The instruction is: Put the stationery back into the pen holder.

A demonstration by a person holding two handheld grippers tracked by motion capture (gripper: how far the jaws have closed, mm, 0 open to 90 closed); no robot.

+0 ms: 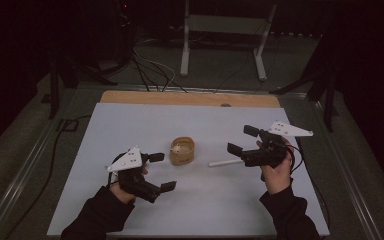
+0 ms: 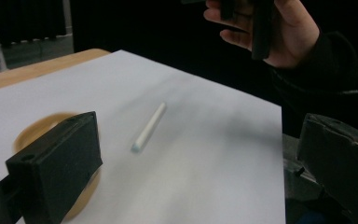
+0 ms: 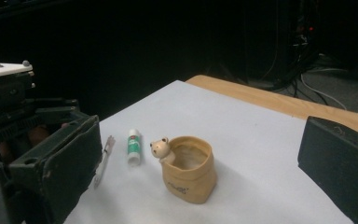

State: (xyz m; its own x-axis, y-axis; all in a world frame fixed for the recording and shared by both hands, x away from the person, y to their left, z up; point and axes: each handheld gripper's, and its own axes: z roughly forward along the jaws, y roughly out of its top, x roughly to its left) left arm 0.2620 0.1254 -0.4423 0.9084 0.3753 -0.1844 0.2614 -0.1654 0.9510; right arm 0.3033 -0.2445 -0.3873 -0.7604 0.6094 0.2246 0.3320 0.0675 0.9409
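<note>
- The left gripper point(image 1: 162, 172) hovers low over the white sheet point(image 1: 130, 125), jaws wide, holding nothing.
- A tan cup point(image 3: 189, 169) with a small bear on its rim stands mid-sheet; the print on its front is too faint to read.
- A white stick point(image 1: 225, 162) lies just right of the cup.
- The right gripper point(image 1: 243, 139) is raised, jaws wide and bare.
- In the right gripper view a pen point(image 3: 103, 160) and a green-labelled tube point(image 3: 134, 147) lie beside the cup; the label is unreadable.
- The room is dark.

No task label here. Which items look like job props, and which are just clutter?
Likely job (a guess): bear cup, white stick, glue stick, clear pen, all on the table.
Just lying about: floor cables, metal stand behind the table.
</note>
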